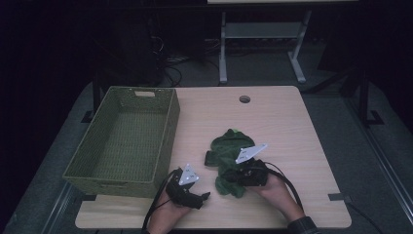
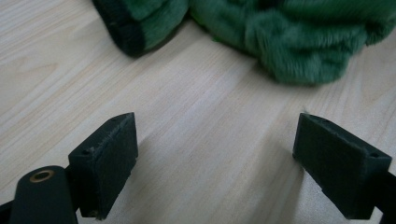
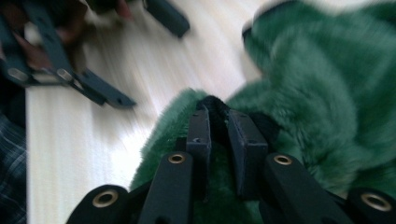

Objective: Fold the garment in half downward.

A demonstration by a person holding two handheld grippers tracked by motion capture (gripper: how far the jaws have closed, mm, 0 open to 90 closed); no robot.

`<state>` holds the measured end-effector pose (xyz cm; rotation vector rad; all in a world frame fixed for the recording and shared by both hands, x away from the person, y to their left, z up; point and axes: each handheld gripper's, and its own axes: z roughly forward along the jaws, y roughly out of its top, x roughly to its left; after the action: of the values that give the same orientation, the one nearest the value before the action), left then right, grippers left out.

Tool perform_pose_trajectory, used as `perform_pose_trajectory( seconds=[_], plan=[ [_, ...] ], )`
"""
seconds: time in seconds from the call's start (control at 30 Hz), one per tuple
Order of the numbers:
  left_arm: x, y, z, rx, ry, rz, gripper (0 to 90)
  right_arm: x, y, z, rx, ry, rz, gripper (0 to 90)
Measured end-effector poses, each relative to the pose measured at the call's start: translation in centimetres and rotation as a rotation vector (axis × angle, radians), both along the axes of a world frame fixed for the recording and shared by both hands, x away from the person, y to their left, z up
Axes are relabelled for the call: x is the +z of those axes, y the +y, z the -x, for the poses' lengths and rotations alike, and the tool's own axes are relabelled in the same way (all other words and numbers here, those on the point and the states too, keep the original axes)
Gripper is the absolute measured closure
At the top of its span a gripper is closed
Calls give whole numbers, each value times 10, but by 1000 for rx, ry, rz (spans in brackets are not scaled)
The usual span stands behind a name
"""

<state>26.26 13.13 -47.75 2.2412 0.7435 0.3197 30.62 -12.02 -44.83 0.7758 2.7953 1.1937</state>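
- Basket [image 1: 122, 141] first: we see a green woven basket on the left part of the table [image 1: 292, 126], its long side running from near to far, a handle slot in its far wall. Its woven floor shows bare in the high view.
- Just right of the basket, toward the near middle of the table, lies a green plush cloth [image 1: 229, 146], rumpled into a heap with a dark edge on its left.
- From the high view we place both tools: our left gripper [image 1: 203, 196] sits near the table's near edge, just right of the basket's near corner, pointing right toward the cloth; our right gripper [image 1: 233, 176] lies over the cloth's near end, held from the right.
- The left gripper view adds what the high view cannot: the left gripper [image 2: 215, 158] has its jaws wide apart with bare wood between them, and the cloth [image 2: 289, 42] lies beyond the tips, near but not touched. The cloth's dark-edged fold [image 2: 135, 28] sits at the far left there.
- The right gripper view, blurred, shows the right gripper [image 3: 218, 126] with its jaws drawn close together, pinching a dark-edged fold of the plush cloth [image 3: 327, 102] between the pads; green pile rises on both sides of the jaws.
- That same view also shows the left gripper [image 3: 135, 60] farther off across bare wood, its jaws apart, well clear of the cloth.
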Motion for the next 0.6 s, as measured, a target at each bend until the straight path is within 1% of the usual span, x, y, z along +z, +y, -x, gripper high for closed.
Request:
perform_pose_trajectory(
  seconds=[0.03, 0.07, 0.13, 0.17, 0.2, 0.23, 0.27, 0.3, 0.37, 0.4, 0.47, 0.5, 0.53, 0.6],
  plan=[
    [0, 0, 0, 0, 0, 0, 131, -4, 3, 0, -1, 14, -5, 789],
    [0, 0, 0, 0, 0, 0, 131, -5, 5, 0, -2, 17, -2, 791],
    [0, 0, 0, -1, 0, -2, 131, -3, 10, 4, -7, 1, 33, 791],
    [0, 0, 0, -1, 0, -2, 131, -3, 11, 4, 0, -13, 47, 790],
    [0, 0, 0, 0, 0, 0, 131, -3, 11, 4, 0, -13, 47, 790],
    [0, 0, 0, 0, 0, -1, 131, -3, 10, 4, -9, -2, 26, 774],
    [0, 0, 0, 0, 0, -1, 131, -3, 10, 4, -9, -2, 26, 774],
    [0, 0, 0, 0, 1, -1, 131, 1, 6, 4, -2, -9, 4, 718],
    [0, 0, 0, 4, 1, 7, 132, 8, 3, 6, -11, -26, -15, 664],
    [0, 0, 0, 2, 1, 2, 132, 11, 1, 6, -15, -39, -21, 655],
    [0, 0, 0, 3, 1, 2, 132, 16, -2, 6, -26, -39, -36, 626],
    [0, 0, 0, 3, 1, 2, 134, 16, -2, 6, -26, -39, -36, 626],
    [0, 0, 0, 2, 1, 7, 138, 20, -7, 5, -33, -50, -50, 601],
    [0, 1, 0, 3, 2, 9, 140, 25, -12, 5, -46, -53, -65, 594]
  ],
)
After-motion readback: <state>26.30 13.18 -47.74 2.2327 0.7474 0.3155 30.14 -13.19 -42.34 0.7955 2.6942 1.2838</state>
